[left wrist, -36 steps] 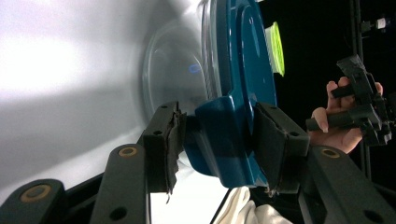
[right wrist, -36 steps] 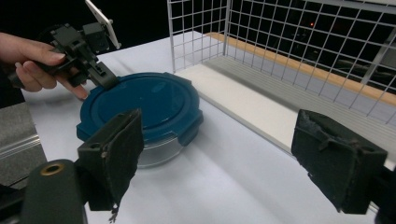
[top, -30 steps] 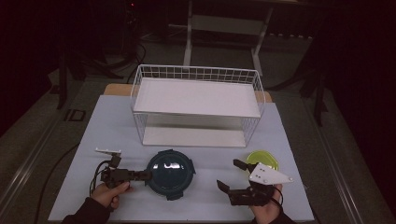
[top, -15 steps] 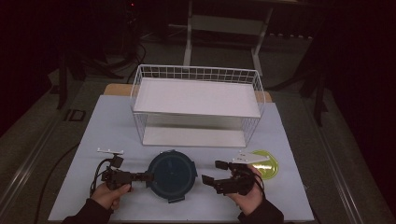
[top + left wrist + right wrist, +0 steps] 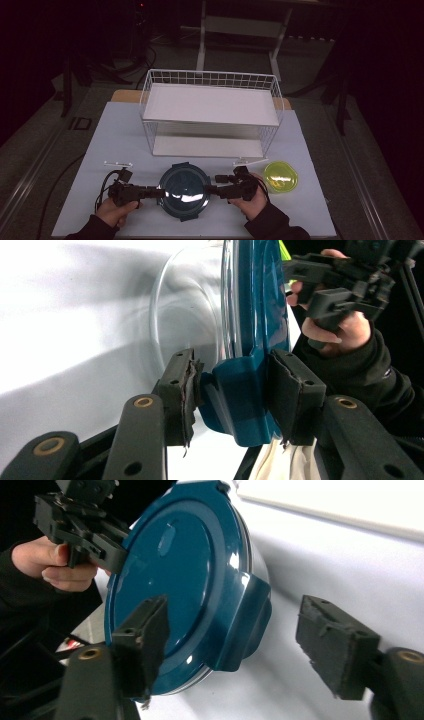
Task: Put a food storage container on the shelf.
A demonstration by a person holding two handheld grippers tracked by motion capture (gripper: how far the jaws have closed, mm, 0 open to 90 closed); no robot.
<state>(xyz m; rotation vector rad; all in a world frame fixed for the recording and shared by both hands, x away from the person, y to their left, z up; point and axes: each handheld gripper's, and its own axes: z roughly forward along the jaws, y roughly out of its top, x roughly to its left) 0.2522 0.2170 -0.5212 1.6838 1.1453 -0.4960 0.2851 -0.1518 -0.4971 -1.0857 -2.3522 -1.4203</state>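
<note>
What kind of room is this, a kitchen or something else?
Probably a recording studio or lab rather than a kitchen: a white table stands in a dark room with stands behind, bearing just a wire rack, a blue-lidded container and a yellow lid.

High view overhead facing forward, gripper views close, level, sharing blue lid (image 5: 183, 188)

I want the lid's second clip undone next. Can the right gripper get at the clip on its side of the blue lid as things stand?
Probably yes. The right gripper has been closing, and the clip on the blue lid already sits between its open jaws with nothing in the way. The left gripper clamps the opposite clip.
</note>
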